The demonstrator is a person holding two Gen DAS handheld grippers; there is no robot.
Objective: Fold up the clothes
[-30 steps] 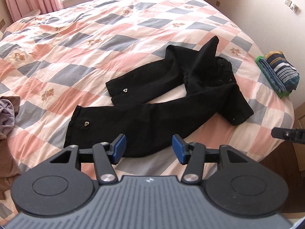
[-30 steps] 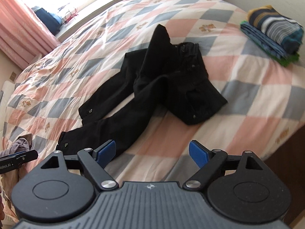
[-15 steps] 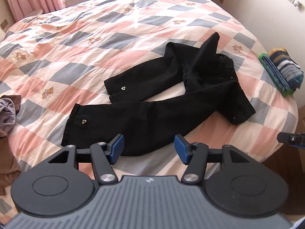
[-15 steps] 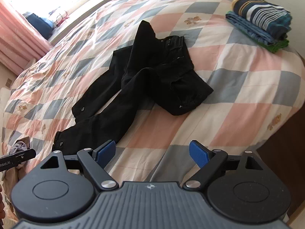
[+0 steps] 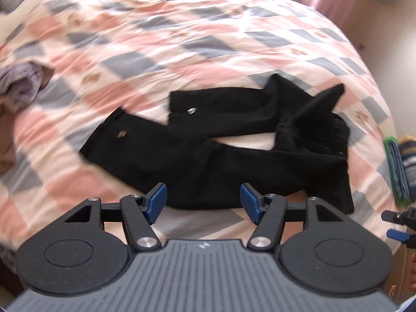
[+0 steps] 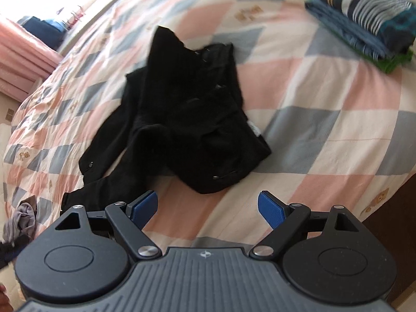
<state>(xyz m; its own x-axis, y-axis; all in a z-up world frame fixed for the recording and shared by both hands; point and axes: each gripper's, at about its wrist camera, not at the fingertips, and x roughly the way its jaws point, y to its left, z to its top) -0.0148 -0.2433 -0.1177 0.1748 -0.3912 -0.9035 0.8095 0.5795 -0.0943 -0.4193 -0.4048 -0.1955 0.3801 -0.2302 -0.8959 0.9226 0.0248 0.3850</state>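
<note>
Left wrist view: my left tongs (image 5: 202, 199) stand spread, blue pads apart and nothing between them, hovering above the near edge of the bed (image 5: 161, 36). No legible writing; only a small emblem on the tongs' grey housing, too small to read. The black trousers (image 5: 234, 145) lie unfolded on the checked quilt, long axis running left to right across the frame: both leg hems at the left, each bearing a small metal stud, the waistband bunched at the right. The nearer leg lies just beyond the pads. A rumpled lilac garment (image 5: 20, 85) sits at the left edge of the bed. A stack of folded clothes (image 5: 401, 166) shows at the right edge (blurred). The tip of my right tongs (image 5: 399, 225) enters at the lower right.

Right wrist view: my right tongs (image 6: 208, 209) are likewise spread wide and empty. The trousers (image 6: 187, 124) lie ahead, waist end nearest the pads, legs trailing away to the left. The folded stack (image 6: 364, 15), striped piece on top, sits at the far right corner of the bed, well apart from the trousers. Pink curtains (image 6: 23, 59) hang at the left.
</note>
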